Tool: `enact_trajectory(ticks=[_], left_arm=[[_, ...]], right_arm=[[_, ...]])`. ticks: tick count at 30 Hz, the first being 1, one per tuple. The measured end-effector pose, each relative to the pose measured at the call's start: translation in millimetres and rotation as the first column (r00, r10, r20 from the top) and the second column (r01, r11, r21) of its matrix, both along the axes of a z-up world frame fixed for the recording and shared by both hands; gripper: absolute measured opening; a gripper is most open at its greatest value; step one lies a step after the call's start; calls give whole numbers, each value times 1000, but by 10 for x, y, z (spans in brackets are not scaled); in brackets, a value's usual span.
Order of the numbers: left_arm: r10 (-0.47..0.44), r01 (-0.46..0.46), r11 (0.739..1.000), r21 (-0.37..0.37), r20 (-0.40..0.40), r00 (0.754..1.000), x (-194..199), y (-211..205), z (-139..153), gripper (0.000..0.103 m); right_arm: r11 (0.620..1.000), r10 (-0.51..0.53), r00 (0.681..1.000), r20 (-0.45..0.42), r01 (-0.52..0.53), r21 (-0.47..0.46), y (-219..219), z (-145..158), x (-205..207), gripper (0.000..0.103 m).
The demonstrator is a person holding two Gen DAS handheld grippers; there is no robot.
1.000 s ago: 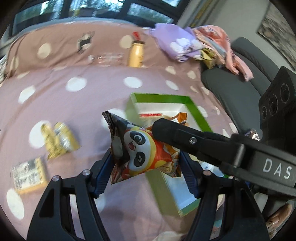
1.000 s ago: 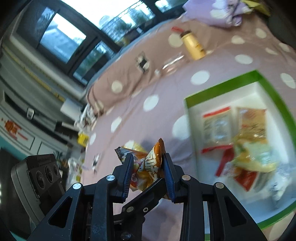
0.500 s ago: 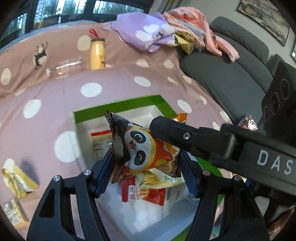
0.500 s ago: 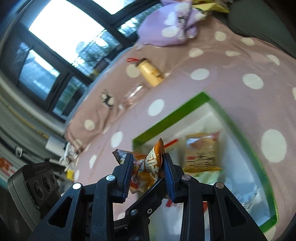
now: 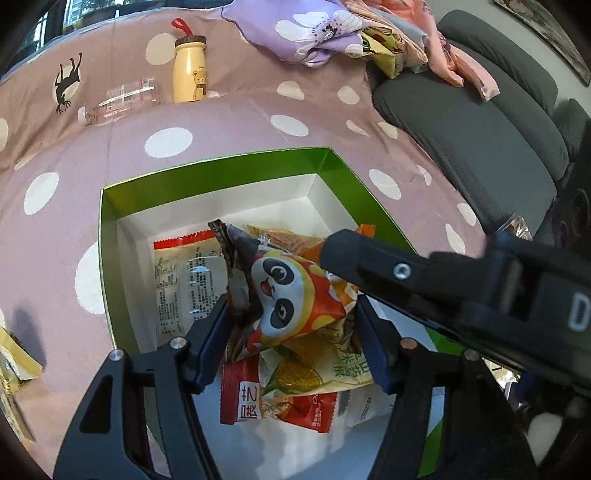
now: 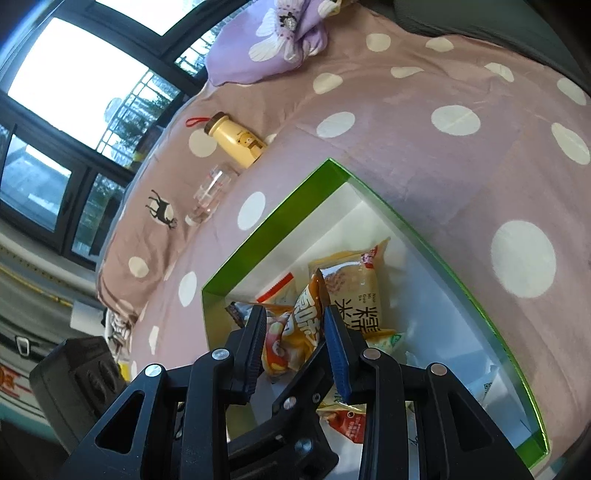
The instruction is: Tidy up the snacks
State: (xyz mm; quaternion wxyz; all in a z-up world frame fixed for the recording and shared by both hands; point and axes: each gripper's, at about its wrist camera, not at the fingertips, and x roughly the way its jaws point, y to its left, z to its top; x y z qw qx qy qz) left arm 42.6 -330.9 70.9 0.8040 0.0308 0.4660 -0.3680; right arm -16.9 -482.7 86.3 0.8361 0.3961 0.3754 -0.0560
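Observation:
An orange panda snack packet (image 5: 288, 295) hangs over the green-rimmed white box (image 5: 221, 173). My left gripper (image 5: 290, 343) has it between its blue pads, which touch both sides while the jaws are closing. From the right, my right gripper's finger (image 5: 369, 258) reaches across the packet's top corner. In the right wrist view my right gripper (image 6: 295, 343) is shut on the same packet (image 6: 291, 332), above the box (image 6: 269, 229). Several snack packets lie in the box, among them a red-and-white one (image 5: 184, 280), a yellow corn one (image 5: 314, 373) and a beige one (image 6: 354, 280).
The box sits on a pink polka-dot cloth (image 5: 166, 140). Behind it are a yellow bear bottle (image 5: 190, 74) and a clear bottle (image 5: 122, 99) on its side. Purple floral fabric (image 5: 306, 29) lies at the back, a grey sofa (image 5: 480, 129) to the right, and gold packets (image 5: 14, 358) at the far left.
Both grippers have carried the panda packet from beside the box to over its inside and slightly lower. The right gripper has rolled. The loose packets on the cloth have slid out to the left.

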Motion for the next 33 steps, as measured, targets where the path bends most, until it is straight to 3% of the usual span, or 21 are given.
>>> enact_trajectory(ticks=[11, 16, 19, 27, 29, 33], left_arm=[[39, -39, 999, 25, -13, 999, 67, -26, -5, 62], [43, -43, 999, -7, -41, 998, 83, -6, 6, 68], [50, -52, 998, -37, -49, 998, 72, 61, 72, 66], [85, -83, 992, -92, 9, 996, -64, 435, 392, 82], [96, -93, 989, -115, 13, 995, -116, 589, 479, 85], [113, -108, 988, -113, 40, 993, -223, 901, 603, 86]], right_arm=[[999, -29, 1000, 12, 29, 17, -62, 5, -73, 36], [1000, -30, 1000, 1, 30, 1, -38, 27, -77, 36], [999, -39, 999, 0, 39, -13, -32, 53, -94, 45], [998, -40, 996, 74, 43, -39, 37, 208, -213, 56], [998, -31, 995, 91, 36, -58, 96, 254, -228, 67], [994, 9, 993, 119, 4, -113, 275, 336, -235, 68]])
